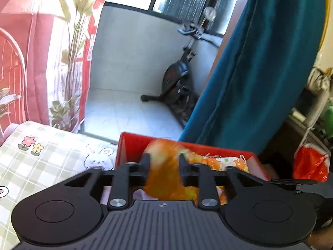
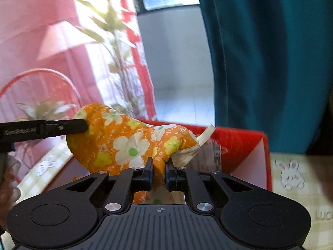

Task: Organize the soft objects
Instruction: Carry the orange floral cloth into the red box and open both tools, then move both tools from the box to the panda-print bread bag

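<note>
An orange floral fabric pouch [image 2: 124, 141] with white and yellow flowers and a cream tie hangs over a red box [image 2: 245, 145]. My right gripper [image 2: 159, 173] is shut on its lower edge. My left gripper [image 1: 163, 162] is shut on the other end of the same pouch [image 1: 164, 170], which is blurred there. The left gripper's finger [image 2: 62, 128] shows in the right wrist view, touching the pouch's left end. The red box [image 1: 133, 145] holds more orange floral fabric [image 1: 220, 162].
The box stands on a checked cloth with flower and bunny prints [image 1: 41, 160]. A teal curtain [image 1: 260, 73] hangs at the right, a pink floral curtain [image 1: 31, 62] at the left. An exercise bike [image 1: 179, 79] stands on the balcony floor. A red bag [image 1: 310, 162] sits at the right.
</note>
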The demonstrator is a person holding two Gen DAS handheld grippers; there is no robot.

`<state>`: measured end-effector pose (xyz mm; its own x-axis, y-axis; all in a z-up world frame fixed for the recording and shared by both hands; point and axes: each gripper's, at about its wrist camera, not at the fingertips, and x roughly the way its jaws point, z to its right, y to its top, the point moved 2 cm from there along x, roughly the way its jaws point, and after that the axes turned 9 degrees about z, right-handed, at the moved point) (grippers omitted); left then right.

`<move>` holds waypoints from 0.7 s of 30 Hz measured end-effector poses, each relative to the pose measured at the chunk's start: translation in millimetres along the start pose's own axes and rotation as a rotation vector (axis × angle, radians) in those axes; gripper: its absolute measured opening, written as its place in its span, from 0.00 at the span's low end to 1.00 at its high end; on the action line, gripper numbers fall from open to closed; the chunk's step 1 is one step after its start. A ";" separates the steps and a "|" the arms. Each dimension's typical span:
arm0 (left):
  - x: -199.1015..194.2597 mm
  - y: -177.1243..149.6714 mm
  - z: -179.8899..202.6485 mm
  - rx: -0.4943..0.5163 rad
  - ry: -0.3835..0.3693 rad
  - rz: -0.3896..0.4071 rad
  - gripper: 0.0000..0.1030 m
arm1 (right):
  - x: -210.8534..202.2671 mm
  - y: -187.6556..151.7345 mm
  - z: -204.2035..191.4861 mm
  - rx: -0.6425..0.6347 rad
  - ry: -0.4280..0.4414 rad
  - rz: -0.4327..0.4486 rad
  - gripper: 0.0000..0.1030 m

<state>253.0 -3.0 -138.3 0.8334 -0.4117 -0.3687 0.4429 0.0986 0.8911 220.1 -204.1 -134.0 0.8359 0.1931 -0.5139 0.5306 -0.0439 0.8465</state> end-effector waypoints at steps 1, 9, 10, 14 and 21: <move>0.3 -1.6 -0.5 0.003 -0.006 -0.004 0.41 | 10.5 -3.1 4.9 0.010 -0.014 -0.022 0.10; -10.1 -4.9 0.8 0.025 -0.043 -0.024 0.47 | 38.2 -13.2 14.3 0.027 -0.133 -0.138 0.35; -13.0 -4.6 0.7 0.028 -0.048 -0.022 0.50 | 37.7 -12.1 13.8 0.021 -0.157 -0.132 0.38; -29.0 -6.0 2.8 0.056 -0.065 -0.014 0.52 | 20.0 -11.8 11.2 -0.008 -0.186 -0.099 0.46; -74.9 -22.2 7.9 0.076 -0.103 -0.027 0.52 | -36.8 -10.9 0.3 -0.016 -0.117 -0.014 0.47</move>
<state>178.1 18.5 -128.3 0.7813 -0.5045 -0.3674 0.4355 0.0190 0.9000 183.6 -211.0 -124.4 0.8398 0.0773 -0.5373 0.5405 -0.0267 0.8409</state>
